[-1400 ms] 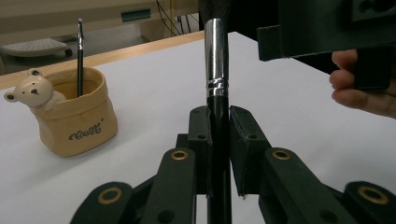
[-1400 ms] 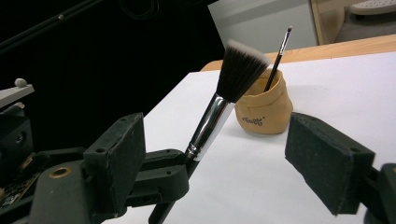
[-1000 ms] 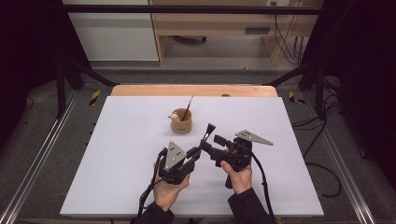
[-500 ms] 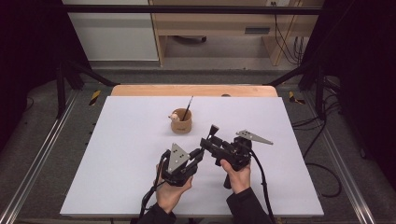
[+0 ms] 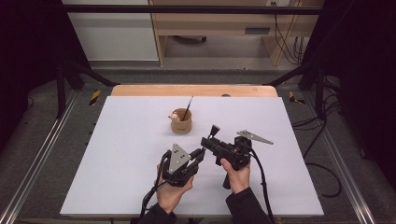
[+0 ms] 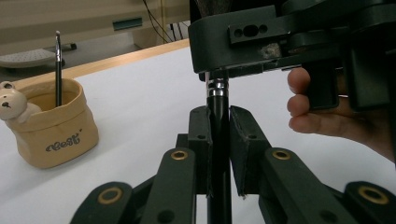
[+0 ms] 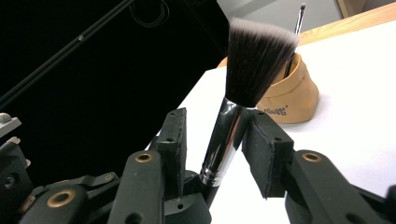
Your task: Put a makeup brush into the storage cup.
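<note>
Between my two grippers, above the near middle of the white table (image 5: 116, 154), sits a makeup brush (image 7: 252, 70): black handle, chrome ferrule, dense dark bristles with pale tips. I judge it light and stiff along the shaft, soft at the head, and slick on the chrome, so the matte handle is the better hold and the bristles should stay untouched. My left gripper (image 6: 218, 140) is clamped on the black handle, jaws pressed against both sides. My right gripper (image 7: 219, 140) has just been closing around the ferrule; one pad looks to touch the chrome, while a gap shows on the other side, so I would not call it gripped. Beyond them, well apart toward the far edge, stands a tan fabric pot (image 5: 181, 124) with a bear figure, holding a thin brush (image 5: 187, 108) upright.
</note>
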`<state>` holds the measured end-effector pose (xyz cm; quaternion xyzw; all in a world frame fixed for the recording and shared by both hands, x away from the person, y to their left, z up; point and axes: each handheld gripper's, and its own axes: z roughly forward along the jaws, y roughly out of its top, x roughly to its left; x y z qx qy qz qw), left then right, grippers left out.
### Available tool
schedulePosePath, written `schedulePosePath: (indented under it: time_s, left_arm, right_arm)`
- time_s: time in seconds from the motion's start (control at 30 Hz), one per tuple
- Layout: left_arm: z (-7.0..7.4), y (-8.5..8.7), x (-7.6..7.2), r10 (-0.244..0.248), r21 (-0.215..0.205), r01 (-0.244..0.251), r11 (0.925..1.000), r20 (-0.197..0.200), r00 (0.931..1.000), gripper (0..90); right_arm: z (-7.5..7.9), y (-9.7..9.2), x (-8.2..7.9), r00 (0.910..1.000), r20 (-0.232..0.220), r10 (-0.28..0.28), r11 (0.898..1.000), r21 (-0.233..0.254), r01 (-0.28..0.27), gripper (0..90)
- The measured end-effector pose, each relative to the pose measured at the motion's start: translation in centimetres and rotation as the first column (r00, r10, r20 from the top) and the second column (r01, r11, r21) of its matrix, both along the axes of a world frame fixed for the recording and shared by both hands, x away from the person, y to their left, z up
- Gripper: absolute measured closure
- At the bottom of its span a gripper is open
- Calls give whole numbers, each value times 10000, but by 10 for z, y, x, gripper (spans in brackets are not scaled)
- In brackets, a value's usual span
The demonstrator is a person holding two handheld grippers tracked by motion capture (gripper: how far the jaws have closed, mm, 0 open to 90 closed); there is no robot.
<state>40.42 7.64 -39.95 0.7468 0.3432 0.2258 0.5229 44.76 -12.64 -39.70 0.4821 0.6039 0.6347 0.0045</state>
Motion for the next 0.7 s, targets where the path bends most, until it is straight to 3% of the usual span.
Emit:
schedulePosePath:
  time_s: [0.37, 0.7]
  left_arm:
    - [1, 0, -1, -32, -26, 33, 10000, 74, 10000, 793]
    - [1, -1, -2, -82, 0, 82, 10000, 78, 9999, 790]
  right_arm:
    - [-2, -3, 0, 9998, -208, -69, 9990, 438, 78, 730]
    - [-1, -3, -2, 9998, -36, 178, 9981, 589, -176, 771]
